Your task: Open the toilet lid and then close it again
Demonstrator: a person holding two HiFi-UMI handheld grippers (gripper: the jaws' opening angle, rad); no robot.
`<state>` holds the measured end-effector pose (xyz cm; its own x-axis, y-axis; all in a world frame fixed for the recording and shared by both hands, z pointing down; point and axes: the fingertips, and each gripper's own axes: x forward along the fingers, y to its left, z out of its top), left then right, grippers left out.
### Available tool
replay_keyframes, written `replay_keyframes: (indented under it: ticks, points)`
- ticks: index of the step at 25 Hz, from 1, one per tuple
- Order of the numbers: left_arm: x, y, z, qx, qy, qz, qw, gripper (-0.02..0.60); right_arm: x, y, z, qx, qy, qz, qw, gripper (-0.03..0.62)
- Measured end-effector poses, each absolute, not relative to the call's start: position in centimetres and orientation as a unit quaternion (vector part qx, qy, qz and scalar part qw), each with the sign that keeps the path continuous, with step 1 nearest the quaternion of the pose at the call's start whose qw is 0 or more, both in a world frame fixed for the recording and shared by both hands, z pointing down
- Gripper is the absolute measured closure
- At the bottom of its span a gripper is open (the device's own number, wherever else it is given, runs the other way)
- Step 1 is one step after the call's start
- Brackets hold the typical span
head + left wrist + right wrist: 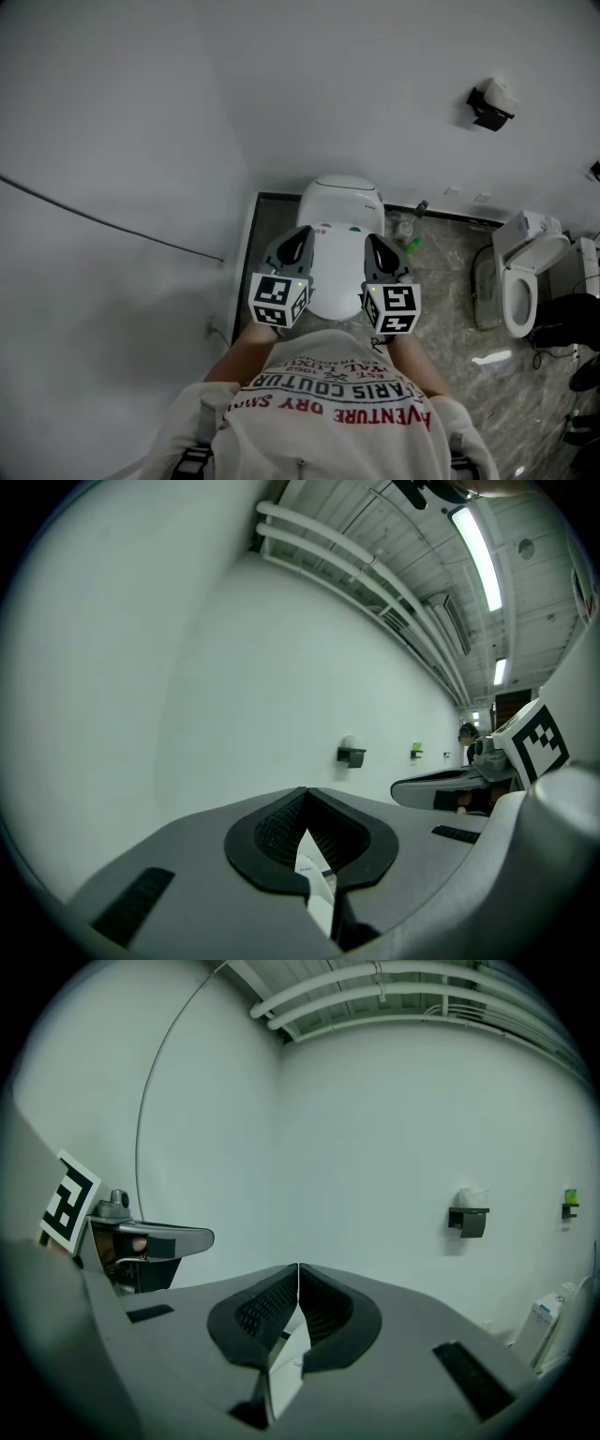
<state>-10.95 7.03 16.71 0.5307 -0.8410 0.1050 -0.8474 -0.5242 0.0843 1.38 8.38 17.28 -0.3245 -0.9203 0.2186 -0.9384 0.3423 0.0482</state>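
lid status: white oval plastic toilet lid (339,258) lies flat and shut on its bowl, in the corner against the pale wall, directly ahead of the person. left gripper (302,236) and right gripper (376,244) hang over the lid's two flanks, level with each other, tips pointing toward the wall. whether either touches the lid is hard to tell from above. left gripper view: jaws pressed together at the tips, nothing between them; a white sliver shows below, probably the lid. right gripper view: same, jaws together, empty. second white toilet (521,281) stands well apart on the grey marbled floor (450,262), its own lid raised. progress: nothing gripped, lid down. either opening is not begun or closing is finished; the pictures don't decide.
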Motion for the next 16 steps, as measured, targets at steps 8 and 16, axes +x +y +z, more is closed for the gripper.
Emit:
replay_keyframes:
  ticks: [8, 16]
  points:
    - [-11.0, 6.6, 17.0, 0.872, -0.483, 0.021, 0.073, 0.574, 2.1, 8.2, 17.9, 0.582, -0.804, 0.056, 0.107, 0.577]
    - [-9.2, 7.3, 16.3, 0.885, -0.462, 0.039, 0.030, 0.574, 2.6, 8.1, 18.1, 0.584, -0.802, 0.061, 0.109, 0.577]
